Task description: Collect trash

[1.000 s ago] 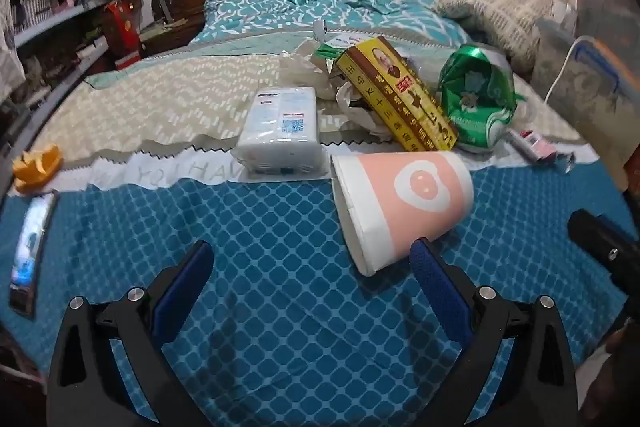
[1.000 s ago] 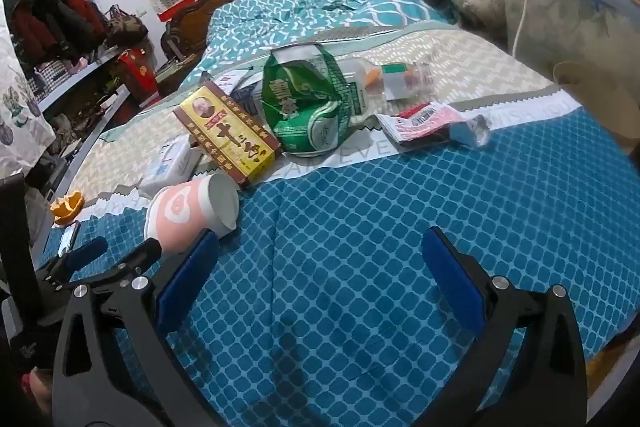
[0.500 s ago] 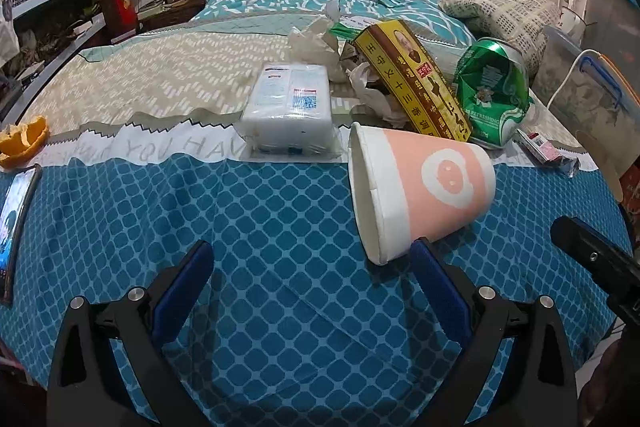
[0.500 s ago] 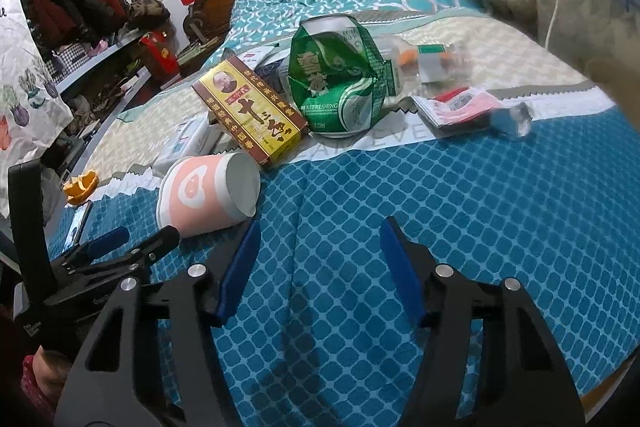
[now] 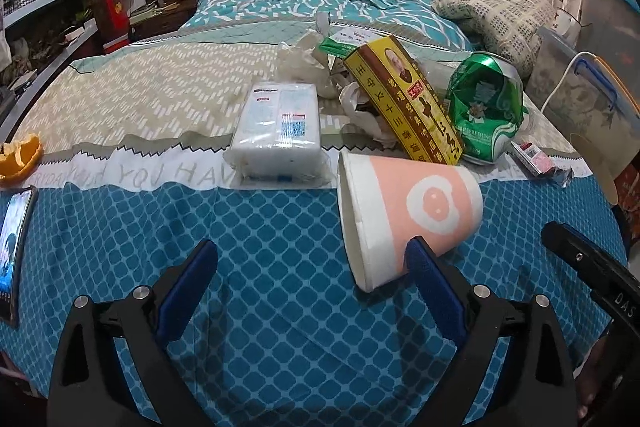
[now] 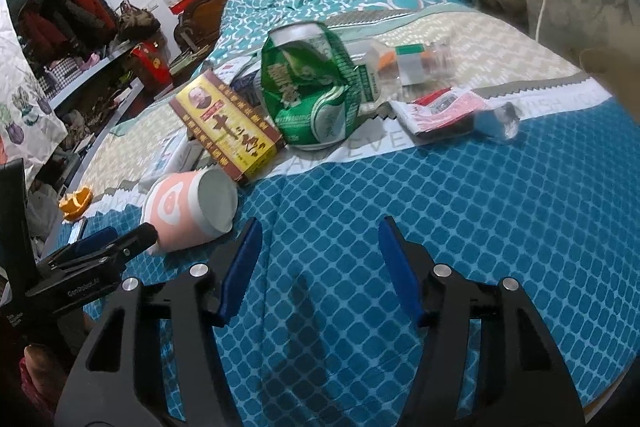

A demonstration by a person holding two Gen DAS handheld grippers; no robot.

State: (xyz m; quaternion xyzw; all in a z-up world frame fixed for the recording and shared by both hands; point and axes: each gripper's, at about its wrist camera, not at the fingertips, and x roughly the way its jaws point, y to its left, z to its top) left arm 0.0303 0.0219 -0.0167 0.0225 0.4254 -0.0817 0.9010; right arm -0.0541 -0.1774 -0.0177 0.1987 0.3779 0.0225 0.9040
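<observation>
Two open tongs [image 5: 312, 259] [image 6: 320, 231] near pink cup [image 5: 412, 215]

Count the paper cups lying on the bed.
1. The pink paper cup lies on its side on the blue quilt, just in front of the yellow box. Others may hide behind the pile.

Trash pile [image 5: 400, 107] blocks; foreground blanket [image 5: 280, 267] clear.

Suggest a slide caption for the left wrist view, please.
Open left gripper near a tipped pink paper cup amid trash on a blue bedspread.
</observation>
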